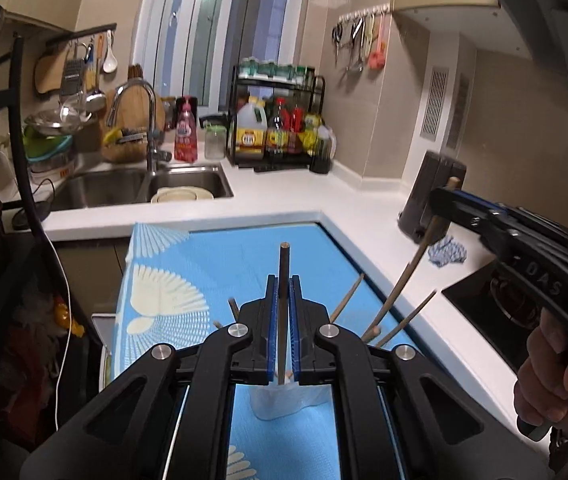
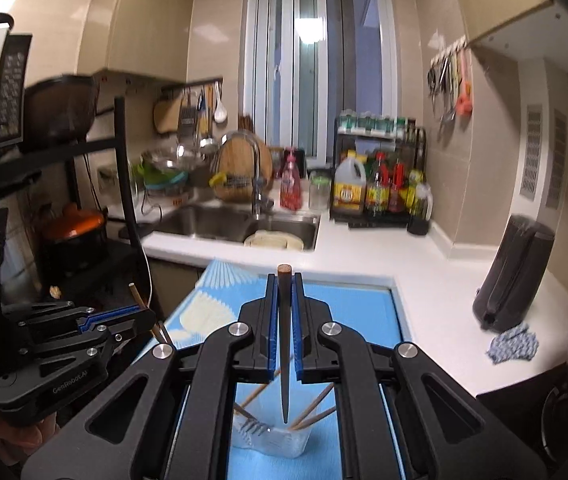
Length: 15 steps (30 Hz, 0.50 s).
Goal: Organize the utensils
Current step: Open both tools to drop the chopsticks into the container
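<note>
Presently: white L-shaped counter (image 2: 364, 248), blue patterned mat (image 2: 348, 304) at its near edge. Clear plastic cup (image 2: 279, 440) on mat, holding wooden chopsticks. Left gripper (image 1: 284, 316) fingers pinch one dark chopstick (image 1: 284, 264); right gripper (image 2: 284, 320) fingers pinch another (image 2: 284, 360). Advice: lower each tip-first, vertically, into cup before releasing.

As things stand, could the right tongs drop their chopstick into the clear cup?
Probably yes: the right tongs hold the dark chopstick tip-down above the clear cup, with nothing between.

A steel sink (image 2: 219, 224) (bowl inside) sits behind the blue mat (image 2: 348, 312), bottle rack (image 2: 380, 184) alongside
</note>
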{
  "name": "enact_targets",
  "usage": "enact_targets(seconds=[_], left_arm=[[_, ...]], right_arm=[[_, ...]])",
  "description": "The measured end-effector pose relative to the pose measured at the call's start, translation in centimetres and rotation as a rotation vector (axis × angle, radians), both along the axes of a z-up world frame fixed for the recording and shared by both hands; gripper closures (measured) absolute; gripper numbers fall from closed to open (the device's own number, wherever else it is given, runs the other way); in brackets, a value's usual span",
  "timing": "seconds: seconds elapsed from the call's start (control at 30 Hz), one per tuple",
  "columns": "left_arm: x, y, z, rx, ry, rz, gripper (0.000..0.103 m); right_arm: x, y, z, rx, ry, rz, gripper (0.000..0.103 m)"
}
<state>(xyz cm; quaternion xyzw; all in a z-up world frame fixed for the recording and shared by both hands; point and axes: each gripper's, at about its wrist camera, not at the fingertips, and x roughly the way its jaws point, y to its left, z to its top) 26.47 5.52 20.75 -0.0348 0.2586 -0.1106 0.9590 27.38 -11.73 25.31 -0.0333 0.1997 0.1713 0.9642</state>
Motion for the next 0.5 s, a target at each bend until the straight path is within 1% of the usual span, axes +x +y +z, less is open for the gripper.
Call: enact_targets(seconds=[0.07,0.1,0.13,0.17,0.23,0.27,0.3,0.4,0.43,0.47,0.5], left_arm=[[-0.1,-0.3,-0.2,0.010,0.006,-0.001,0.096],[-0.4,-0.2,0.0,0.017,-0.002,0.007,0.090],[-0.8,-0.1,0.4,0.020,-0.018,0.014,0.081],[-1.3,-0.1,0.7,0.021,-0.034,0.018,0.076],[-2.6,-0.1,1.7,0.026,-0.072,0.038,0.060],[-3.2,-0.2,2.2,0.033,-0.091,0.048,0.057],[-4.2,-0.2,2.6,0.042,-0.115,0.060,0.052],[-6.7,-0.3,3.1,0.049,-0.165,0.092,0.035],[-8.0,-0.3,2.9,0.048,-0.182,0.109,0.031],[-8.9,-0.3,2.6,0.047,-0.194,0.124,0.029],[-9.8,-0.3,2.1,0.039,-0.199,0.141,0.023]], right_arm=[[0.6,-0.2,-0.7,0.001,0.040,-0.013,0.085],[0.3,-0.8,-0.7,0.012,0.037,-0.032,0.070],[-0.2,-1.3,-0.4,0.024,0.026,-0.042,0.060],[-0.8,-1.8,-0.1,0.031,0.016,-0.045,0.060],[-2.0,-2.5,0.4,0.030,-0.006,-0.048,0.058],[-2.8,-2.8,0.7,0.027,-0.020,-0.052,0.057],[-3.9,-3.3,0.9,0.027,-0.038,-0.057,0.053],[-7.4,-4.9,1.1,0.043,-0.083,-0.081,0.037],[-8.7,-5.4,1.1,0.049,-0.100,-0.091,0.030],[-9.8,-5.9,0.9,0.053,-0.114,-0.101,0.026],[-11.1,-6.5,0.6,0.060,-0.127,-0.122,0.017]])
